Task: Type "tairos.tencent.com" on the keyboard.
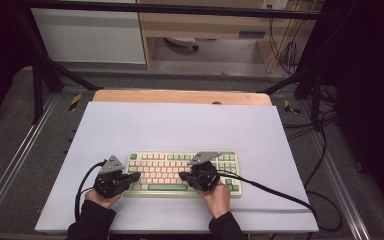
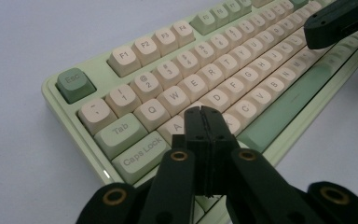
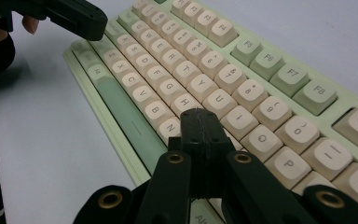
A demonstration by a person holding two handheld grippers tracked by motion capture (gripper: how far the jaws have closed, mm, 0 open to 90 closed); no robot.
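Note:
A pale green keyboard (image 1: 166, 165) with cream and green keys lies near the front of a white mat. My left gripper (image 1: 134, 176) is shut and empty, its tip low over the keyboard's left end. In the left gripper view the closed jaws (image 2: 206, 115) hover just above the A and S keys of the keyboard (image 2: 168, 74). My right gripper (image 1: 183, 175) is also shut and empty, over the middle of the keys. In the right gripper view its tip (image 3: 199, 116) sits by the J, K and M keys of the keyboard (image 3: 205, 60). Whether either tip touches a key is unclear.
The white mat (image 1: 180, 130) covers a wooden table whose edge (image 1: 180, 96) shows at the back. A black cable (image 1: 280, 192) trails from the right gripper across the mat's right front. Metal frame rails run along both sides.

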